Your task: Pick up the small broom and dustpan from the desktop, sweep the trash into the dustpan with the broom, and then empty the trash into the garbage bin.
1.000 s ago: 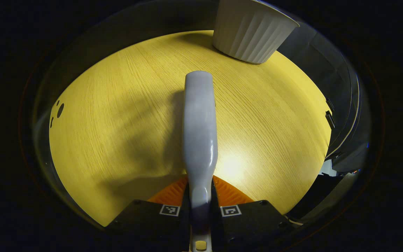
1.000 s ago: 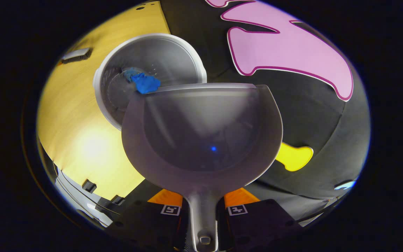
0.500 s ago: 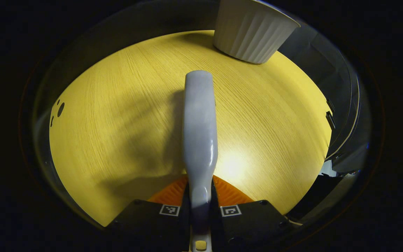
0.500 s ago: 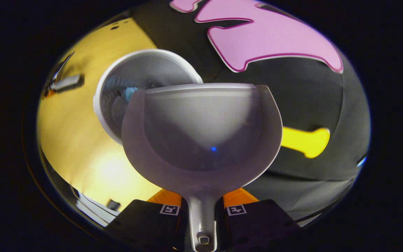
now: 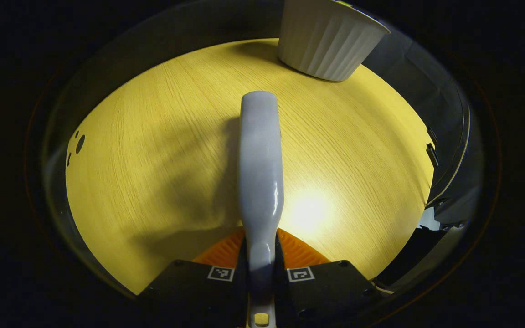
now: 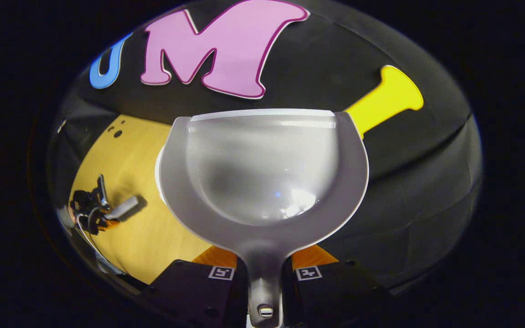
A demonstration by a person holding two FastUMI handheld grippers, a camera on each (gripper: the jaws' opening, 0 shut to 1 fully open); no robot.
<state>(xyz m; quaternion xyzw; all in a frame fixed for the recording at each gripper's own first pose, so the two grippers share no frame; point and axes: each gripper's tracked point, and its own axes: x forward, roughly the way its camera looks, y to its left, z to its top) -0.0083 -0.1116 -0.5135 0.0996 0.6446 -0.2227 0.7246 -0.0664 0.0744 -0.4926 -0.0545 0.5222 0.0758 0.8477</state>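
In the left gripper view, my left gripper (image 5: 260, 269) is shut on the small broom (image 5: 260, 173). Its pale grey back runs forward, low over the yellow desktop (image 5: 153, 136). The white ribbed garbage bin (image 5: 328, 41) stands at the table's far side, apart from the broom. In the right gripper view, my right gripper (image 6: 263, 278) is shut on the handle of the grey dustpan (image 6: 262, 177). The pan is held up facing the booth wall, and I see no trash in it. The pan hides the bin. Far off at the left are the broom (image 6: 123, 208) and the left gripper (image 6: 106, 217).
Small dark holes (image 5: 79, 143) mark the desktop near its left edge. Black brackets (image 5: 432, 155) sit along its right edge, where the table ends. Black booth cloth rises behind the bin and the table (image 6: 139, 232).
The right gripper swung the dustpan away from the bin and up toward the wall. The bin and the blue trash inside it slid out of sight behind the pan. The left gripper barely moved.
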